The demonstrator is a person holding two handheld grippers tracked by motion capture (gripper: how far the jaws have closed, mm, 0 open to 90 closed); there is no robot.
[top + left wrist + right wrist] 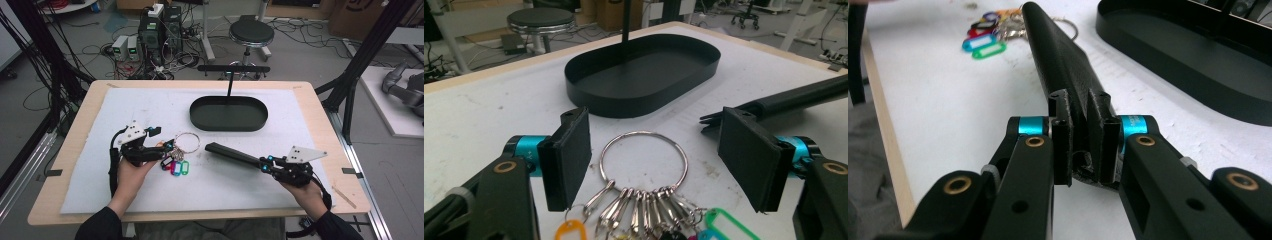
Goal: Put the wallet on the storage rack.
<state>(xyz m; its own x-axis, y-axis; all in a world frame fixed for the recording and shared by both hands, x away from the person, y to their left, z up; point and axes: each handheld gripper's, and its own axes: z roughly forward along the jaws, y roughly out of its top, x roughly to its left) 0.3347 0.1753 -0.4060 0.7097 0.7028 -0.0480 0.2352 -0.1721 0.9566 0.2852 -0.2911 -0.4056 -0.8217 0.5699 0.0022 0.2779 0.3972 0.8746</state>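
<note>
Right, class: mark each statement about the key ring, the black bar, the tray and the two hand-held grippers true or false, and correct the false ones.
1. The right hand-held gripper is shut on the black bar. True.
2. The key ring lies inside the black tray. False: it lies on the white mat, in front of the tray.
3. The left hand-held gripper is open, its jaws on either side of the key ring. True.
4. The tray holds several keys. False: it holds no keys.
5. Coloured tags hang from the key ring. True.
</note>
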